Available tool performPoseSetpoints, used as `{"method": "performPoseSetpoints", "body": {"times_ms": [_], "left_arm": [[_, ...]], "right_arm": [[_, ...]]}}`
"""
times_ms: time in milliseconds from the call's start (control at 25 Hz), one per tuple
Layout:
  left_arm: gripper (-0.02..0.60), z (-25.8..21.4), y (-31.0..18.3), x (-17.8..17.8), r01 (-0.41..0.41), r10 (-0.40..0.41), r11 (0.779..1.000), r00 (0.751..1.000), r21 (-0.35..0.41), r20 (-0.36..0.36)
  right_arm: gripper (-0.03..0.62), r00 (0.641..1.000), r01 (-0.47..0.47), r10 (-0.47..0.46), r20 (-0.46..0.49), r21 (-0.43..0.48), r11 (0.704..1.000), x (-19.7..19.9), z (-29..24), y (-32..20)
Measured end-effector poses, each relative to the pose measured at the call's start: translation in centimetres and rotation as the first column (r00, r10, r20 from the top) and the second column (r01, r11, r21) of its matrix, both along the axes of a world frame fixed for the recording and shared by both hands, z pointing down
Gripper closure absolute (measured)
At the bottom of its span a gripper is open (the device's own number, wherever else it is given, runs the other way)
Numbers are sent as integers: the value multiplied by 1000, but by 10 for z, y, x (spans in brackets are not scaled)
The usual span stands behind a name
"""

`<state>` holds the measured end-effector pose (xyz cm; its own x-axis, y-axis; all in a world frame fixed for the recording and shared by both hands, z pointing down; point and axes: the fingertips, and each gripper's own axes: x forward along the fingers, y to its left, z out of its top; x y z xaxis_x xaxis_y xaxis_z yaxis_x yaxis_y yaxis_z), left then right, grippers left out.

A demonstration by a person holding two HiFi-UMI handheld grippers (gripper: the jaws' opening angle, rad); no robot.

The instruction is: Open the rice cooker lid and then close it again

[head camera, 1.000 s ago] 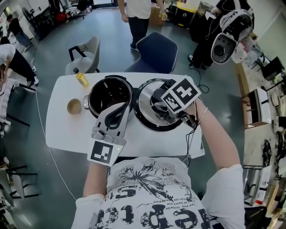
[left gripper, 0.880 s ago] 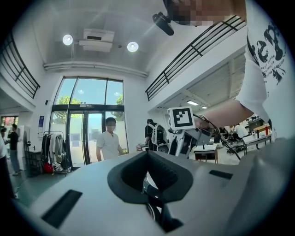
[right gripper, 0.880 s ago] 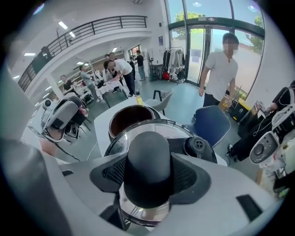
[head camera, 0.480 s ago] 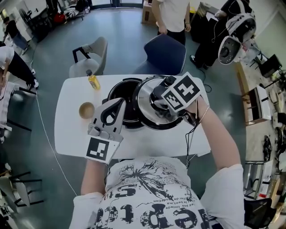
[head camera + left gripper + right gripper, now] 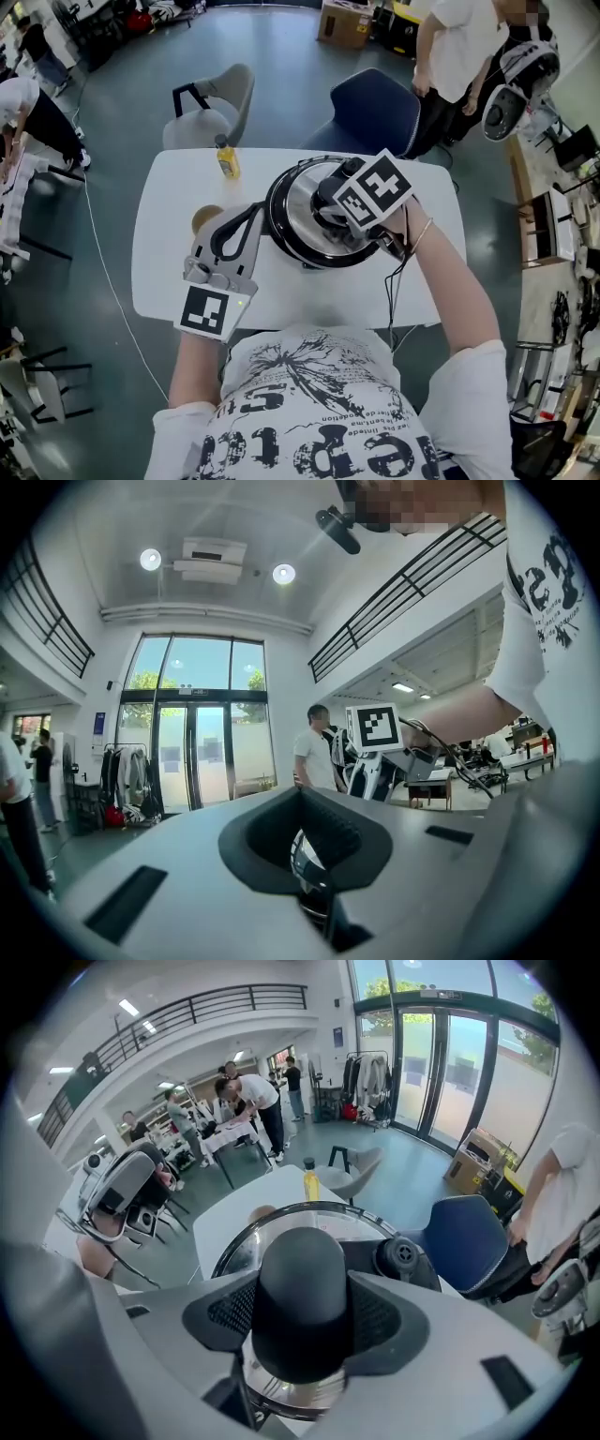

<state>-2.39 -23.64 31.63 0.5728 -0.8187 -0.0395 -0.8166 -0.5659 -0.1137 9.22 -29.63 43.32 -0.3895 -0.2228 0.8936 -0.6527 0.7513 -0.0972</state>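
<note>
Right gripper [image 5: 330,202] clenched on black knob [image 5: 302,1279], the one sure hold: shiny lid [image 5: 286,214] looks rigid, weighty, slippery, likely breakable; left gripper [image 5: 246,217] closed on nothing.

Brightly and evenly lit, by daylight through tall glass doors [image 5: 197,752] and by round ceiling lamps [image 5: 150,560]. Only faint, soft shadows on the white worktop [image 5: 169,244]. Mirror glare across the steel lid [image 5: 300,211]. Strongly bowed toward the edges everywhere, black in the corners of both gripper views. Soft-focused on the left gripper [image 5: 307,817] close to its lens, sharper farther off.
</note>
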Motion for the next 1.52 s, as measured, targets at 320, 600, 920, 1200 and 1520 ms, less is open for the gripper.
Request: {"method": "performPoseSetpoints", "body": {"times_ms": [320, 600, 920, 1200, 1520], "left_arm": [[568, 14, -15, -44, 7, -7, 1000, 1000, -28, -11], [568, 23, -24, -47, -7, 6, 999, 1000, -47, -9], [568, 31, -25, -39, -16, 15, 998, 1000, -63, -7], [568, 29, -26, -34, -16, 16, 998, 1000, -62, -4], [569, 20, -29, -26, -16, 16, 999, 1000, -42, -5]], "right_arm": [[301, 999, -16, 15, -38, -21, 1000, -37, 26, -21], [299, 998, -30, 29, -53, -29, 999, -37, 41, -28], [293, 997, -10, 7, -73, -38, 999, -35, 46, -24], [216, 999, 15, -13, -45, 54, 998, -33, 45, -29], [206, 999, -33, 27, 45, 157, 987, -35, 20, -38]]}}
